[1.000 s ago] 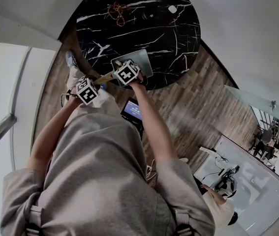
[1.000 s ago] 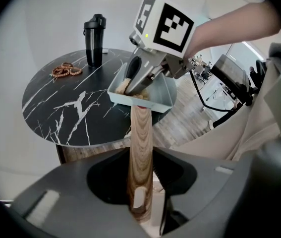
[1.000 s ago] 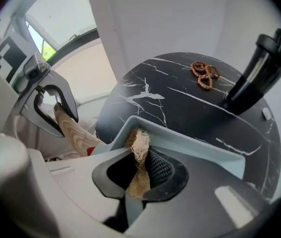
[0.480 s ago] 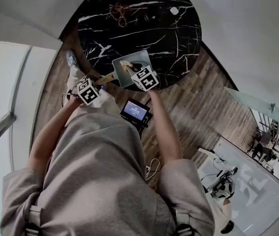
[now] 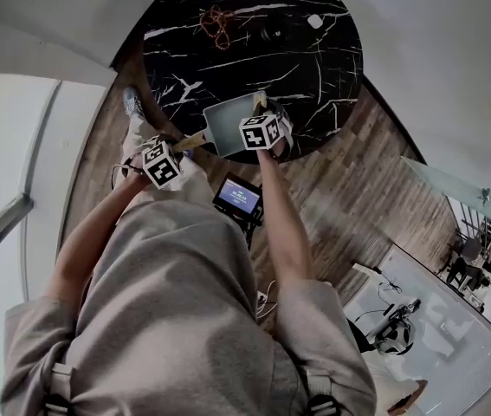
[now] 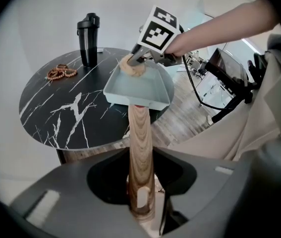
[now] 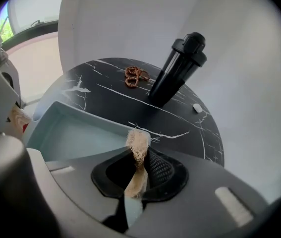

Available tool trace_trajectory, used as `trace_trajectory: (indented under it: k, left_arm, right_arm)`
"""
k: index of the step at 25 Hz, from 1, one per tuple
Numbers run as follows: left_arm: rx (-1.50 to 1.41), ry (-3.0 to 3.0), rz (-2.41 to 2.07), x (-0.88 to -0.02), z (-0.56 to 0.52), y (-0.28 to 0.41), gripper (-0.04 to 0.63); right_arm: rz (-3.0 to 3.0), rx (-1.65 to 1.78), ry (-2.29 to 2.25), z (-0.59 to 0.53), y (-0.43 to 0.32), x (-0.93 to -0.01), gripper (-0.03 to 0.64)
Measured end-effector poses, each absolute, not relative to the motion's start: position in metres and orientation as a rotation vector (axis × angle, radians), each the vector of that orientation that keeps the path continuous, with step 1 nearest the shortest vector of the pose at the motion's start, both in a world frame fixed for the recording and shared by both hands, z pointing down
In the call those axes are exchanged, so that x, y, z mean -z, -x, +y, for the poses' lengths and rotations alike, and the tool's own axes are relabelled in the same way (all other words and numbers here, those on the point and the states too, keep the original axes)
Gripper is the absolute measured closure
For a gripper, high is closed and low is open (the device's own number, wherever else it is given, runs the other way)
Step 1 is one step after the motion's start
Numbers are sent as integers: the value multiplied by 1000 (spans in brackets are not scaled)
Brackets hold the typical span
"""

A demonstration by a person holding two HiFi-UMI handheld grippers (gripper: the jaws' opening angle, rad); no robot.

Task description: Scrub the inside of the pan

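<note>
The left gripper (image 6: 140, 202) was clenched on the wooden handle (image 6: 140, 143) of the pan (image 6: 139, 89), which ran straight out between its jaws. The pale, square pan lay over the near edge of the round black marble table (image 5: 314, 68); whether it rested on the top or was held just above it could not be told. The right gripper (image 7: 136, 182) was pinched on a straw-coloured fibrous scrubber (image 7: 138, 142), whose frayed end stuck out past the jaws. In the left gripper view that scrubber touched the pan at its far rim, inside the wall (the bare floor of the pan lay open in front of it). Scrubbing looked to be under way, but the inside showed neither suds nor dirt, so how much was done could not be judged; most of the floor seemingly remained to be covered. A black bottle (image 7: 178, 72) and a string of beads (image 7: 135, 76) stood well apart from the pan
</note>
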State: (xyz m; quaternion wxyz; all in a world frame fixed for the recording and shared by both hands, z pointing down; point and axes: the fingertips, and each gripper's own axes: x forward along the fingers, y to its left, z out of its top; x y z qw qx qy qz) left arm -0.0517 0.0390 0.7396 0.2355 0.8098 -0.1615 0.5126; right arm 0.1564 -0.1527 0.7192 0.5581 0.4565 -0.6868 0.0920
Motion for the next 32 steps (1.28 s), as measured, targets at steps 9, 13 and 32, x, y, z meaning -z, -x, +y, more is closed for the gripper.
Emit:
trace_trajectory:
  k: [9, 13, 32]
  left_arm:
    - [-1479, -2280, -400, -741, 40, 52, 466]
    - [-1493, -2289, -377, -741, 40, 52, 466]
    - [-1583, -2296, -344, -743, 36, 54, 470]
  right_arm:
    - [-1628, -341, -1045, -150, -143, -742, 578]
    - [-1664, -439, -1020, -148, -140, -743, 578]
    - [-1963, -850, -532, -84, -34, -735, 568]
